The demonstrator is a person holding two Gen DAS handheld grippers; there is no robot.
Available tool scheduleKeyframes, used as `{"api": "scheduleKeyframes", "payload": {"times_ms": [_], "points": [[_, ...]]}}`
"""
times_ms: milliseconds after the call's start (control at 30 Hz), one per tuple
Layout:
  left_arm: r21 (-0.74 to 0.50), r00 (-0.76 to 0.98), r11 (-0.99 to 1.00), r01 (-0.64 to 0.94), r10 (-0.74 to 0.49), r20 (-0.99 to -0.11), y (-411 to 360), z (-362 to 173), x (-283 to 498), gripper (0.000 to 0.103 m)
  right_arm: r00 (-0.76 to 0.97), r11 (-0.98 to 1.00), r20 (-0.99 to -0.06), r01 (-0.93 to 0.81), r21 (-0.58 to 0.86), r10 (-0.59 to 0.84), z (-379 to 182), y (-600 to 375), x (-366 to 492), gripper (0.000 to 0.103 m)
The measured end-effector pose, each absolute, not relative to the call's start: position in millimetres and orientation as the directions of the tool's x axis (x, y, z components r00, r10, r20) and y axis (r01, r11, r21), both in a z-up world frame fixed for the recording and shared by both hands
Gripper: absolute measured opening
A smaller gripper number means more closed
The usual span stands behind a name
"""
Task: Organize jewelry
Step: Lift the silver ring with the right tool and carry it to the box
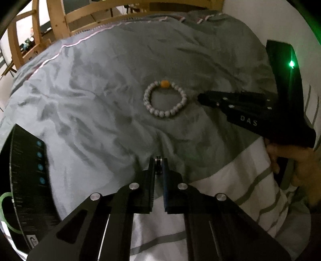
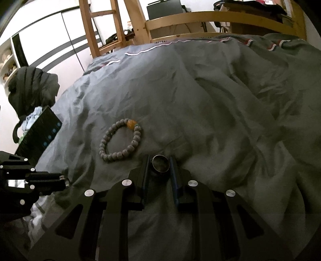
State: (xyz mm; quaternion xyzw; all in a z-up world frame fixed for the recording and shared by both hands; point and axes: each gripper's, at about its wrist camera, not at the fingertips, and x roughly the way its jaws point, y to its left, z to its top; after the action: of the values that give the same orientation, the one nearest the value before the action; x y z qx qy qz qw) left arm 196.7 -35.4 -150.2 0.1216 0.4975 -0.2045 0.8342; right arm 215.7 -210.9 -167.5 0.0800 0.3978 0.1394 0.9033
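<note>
Two grippers are working over a bed. Right gripper [image 2: 159, 167] jaws are clamping a metal ring [image 2: 160, 163]; left gripper [image 1: 158, 166] jaws are pinching a small ring [image 1: 158, 163]. Just beyond, a beaded bracelet [image 1: 165, 99] is lying on the grey duvet [image 1: 100, 100], with a wooden bed frame [image 2: 200, 18] behind.

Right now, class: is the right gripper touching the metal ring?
Touching. The right wrist view shows the right gripper shut on the metal ring, a finger pressed against each side.

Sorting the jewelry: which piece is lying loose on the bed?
The bead bracelet, on the grey duvet. The two rings are pinched: the small ring in the left hand-held gripper, the wide ring in the right.
</note>
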Motion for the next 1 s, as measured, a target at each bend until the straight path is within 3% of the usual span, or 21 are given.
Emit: {"api": "scheduleKeyframes", "payload": {"times_ms": [400, 1000], "points": [[0.009, 0.48, 0.905, 0.425, -0.217, -0.85, -27.8, -138.3, 201.1, 0.006, 0.698, 0.931, -0.626, -0.178, 0.32, 0.349, -151.1, -222.3, 212.4, 0.02], [-0.003, 0.563, 0.927, 0.376, -0.231, -0.793, -8.4, -106.2, 190.2, 0.006, 0.715, 0.923, -0.586, -0.258, 0.287, 0.382, -117.3, -195.3, 192.7, 0.02]]}}
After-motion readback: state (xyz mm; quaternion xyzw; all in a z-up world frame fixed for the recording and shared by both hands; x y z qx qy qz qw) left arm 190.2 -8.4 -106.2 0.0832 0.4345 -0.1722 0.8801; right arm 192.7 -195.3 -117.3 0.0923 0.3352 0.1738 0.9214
